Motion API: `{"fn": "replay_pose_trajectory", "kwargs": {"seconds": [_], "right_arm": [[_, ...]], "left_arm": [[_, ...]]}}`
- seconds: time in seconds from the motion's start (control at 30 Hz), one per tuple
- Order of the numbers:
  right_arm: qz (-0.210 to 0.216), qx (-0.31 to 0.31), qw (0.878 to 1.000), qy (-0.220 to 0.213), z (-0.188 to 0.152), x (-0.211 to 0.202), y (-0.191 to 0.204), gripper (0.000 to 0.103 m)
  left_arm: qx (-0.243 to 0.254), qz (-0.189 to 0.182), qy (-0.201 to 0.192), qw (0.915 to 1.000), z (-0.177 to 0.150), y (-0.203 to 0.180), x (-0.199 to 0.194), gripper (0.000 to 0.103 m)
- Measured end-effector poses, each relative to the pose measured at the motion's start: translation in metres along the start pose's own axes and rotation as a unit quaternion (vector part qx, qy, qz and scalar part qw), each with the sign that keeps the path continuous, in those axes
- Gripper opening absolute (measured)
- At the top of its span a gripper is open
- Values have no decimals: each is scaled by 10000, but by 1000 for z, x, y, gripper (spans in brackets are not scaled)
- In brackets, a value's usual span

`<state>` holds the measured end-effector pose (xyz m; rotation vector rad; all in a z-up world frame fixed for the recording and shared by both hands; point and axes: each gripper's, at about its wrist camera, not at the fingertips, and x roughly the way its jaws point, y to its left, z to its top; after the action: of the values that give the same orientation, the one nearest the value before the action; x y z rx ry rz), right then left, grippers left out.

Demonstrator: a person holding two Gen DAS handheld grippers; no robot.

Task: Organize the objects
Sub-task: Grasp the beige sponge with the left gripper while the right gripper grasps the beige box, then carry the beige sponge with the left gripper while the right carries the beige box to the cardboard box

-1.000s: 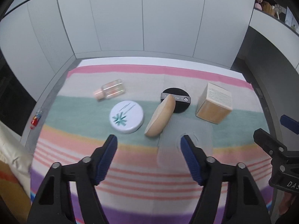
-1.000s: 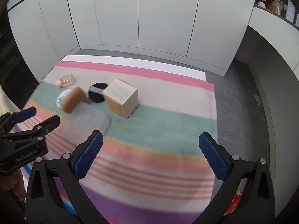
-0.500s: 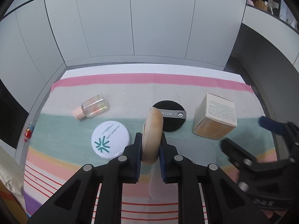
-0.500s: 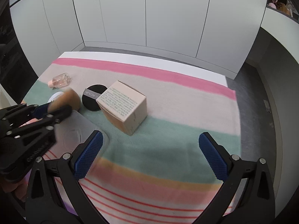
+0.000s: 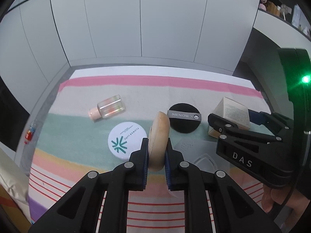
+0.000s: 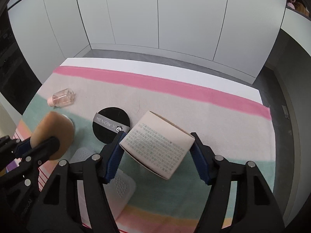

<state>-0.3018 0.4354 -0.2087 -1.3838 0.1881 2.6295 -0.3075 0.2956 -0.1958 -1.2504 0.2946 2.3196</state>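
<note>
My left gripper is shut on a tan powder puff and holds it on edge; the puff also shows in the right wrist view. My right gripper straddles a beige printed carton, its blue pads at both sides of the box, touching or nearly so. The carton also shows in the left wrist view. A black MENOW puff, a white round compact and a small clear bottle with a pink cap lie on the striped cloth.
A clear plastic tray lies on the cloth under and between the grippers. The cloth's far edge meets grey floor and white cabinet doors. A small red item lies off the cloth's left edge.
My left gripper closed on the tan puff and now holds it. My right gripper moved forward and left to the carton and narrowed around it.
</note>
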Motion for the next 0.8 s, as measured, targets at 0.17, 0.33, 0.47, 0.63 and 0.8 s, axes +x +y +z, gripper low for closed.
{"fn": "replay_pose_trajectory", "kwargs": {"seconds": [0.17, 0.33, 0.47, 0.63, 0.8], "right_arm": [[-39, 66, 10000, 57, -4, -12, -3, 67], [-64, 99, 9999, -1, -9, -45, -3, 67], [-51, 134, 9999, -21, -16, -79, -1, 67], [-32, 72, 9999, -102, -28, -126, 8, 67], [42, -86, 9999, -79, -40, -174, 23, 67]], "left_arm": [[-85, -101, 43, 9999, -3, -2, -14, 14], [-228, -88, 22, 9997, -5, -5, -38, 14], [-244, -88, -9, 9997, -9, -8, -68, 14], [-288, -103, -48, 9995, -18, -9, -113, 14], [-222, 13, -101, 9997, -33, -7, -160, 14]]}}
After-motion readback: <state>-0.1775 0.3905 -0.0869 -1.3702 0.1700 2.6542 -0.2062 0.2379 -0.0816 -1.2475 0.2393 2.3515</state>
